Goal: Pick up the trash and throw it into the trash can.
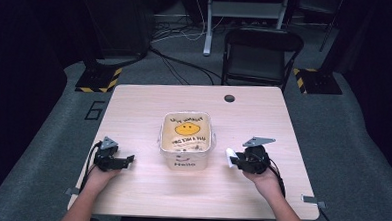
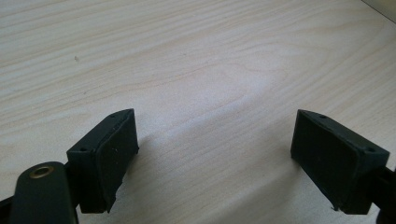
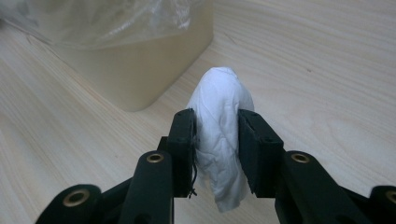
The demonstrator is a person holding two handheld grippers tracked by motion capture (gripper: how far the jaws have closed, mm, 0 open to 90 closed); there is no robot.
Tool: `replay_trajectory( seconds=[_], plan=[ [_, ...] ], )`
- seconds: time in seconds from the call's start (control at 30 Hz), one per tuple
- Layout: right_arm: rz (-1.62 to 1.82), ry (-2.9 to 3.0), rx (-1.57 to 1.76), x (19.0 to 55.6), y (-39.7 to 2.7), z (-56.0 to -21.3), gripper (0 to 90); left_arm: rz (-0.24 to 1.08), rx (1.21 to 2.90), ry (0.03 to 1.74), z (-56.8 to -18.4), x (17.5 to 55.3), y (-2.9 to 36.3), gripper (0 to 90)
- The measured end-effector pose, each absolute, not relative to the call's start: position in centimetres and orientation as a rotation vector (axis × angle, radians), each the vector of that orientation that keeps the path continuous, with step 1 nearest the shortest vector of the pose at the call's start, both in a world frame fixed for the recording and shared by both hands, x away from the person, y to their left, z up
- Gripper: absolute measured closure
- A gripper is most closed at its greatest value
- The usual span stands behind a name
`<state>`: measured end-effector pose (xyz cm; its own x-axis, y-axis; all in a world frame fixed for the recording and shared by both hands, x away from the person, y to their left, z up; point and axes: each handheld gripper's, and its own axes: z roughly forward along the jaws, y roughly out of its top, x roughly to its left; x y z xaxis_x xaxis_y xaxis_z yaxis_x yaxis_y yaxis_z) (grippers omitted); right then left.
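A crumpled white paper wad (image 3: pixel 222 135) is pinched between the black jaws of my right gripper (image 3: pixel 217 140), which is shut on it and held a little above the table. In the high view the right gripper (image 1: pixel 234 159) and the wad (image 1: pixel 230 156) sit just right of a cream bin (image 1: pixel 185 162) lined with a clear plastic bag and printed with a yellow smiley face. In the right gripper view the bin (image 3: pixel 135 70) stands just ahead at upper left. My left gripper (image 1: pixel 126 161) rests on the table left of the bin, its jaws wide open (image 2: pixel 215 154) over bare wood.
The light wooden table (image 1: pixel 149 108) has a round cable hole (image 1: pixel 229 98) near its far edge. A black folding chair (image 1: pixel 259 55) stands behind the table, with cables on the grey floor and dark stands at both sides.
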<state>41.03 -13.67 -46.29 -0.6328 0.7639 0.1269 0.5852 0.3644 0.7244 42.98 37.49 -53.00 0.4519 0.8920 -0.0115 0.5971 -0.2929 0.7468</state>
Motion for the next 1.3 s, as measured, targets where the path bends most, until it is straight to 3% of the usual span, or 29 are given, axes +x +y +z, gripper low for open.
replay_trajectory(
  seconds=[1.3],
  plan=[
    [1.192,2.435,1.070,42.1,-11.5,-38.2,65.7,0.541,2.010,1.242,-53.0,42.9,37.5,14.9]
  ],
)
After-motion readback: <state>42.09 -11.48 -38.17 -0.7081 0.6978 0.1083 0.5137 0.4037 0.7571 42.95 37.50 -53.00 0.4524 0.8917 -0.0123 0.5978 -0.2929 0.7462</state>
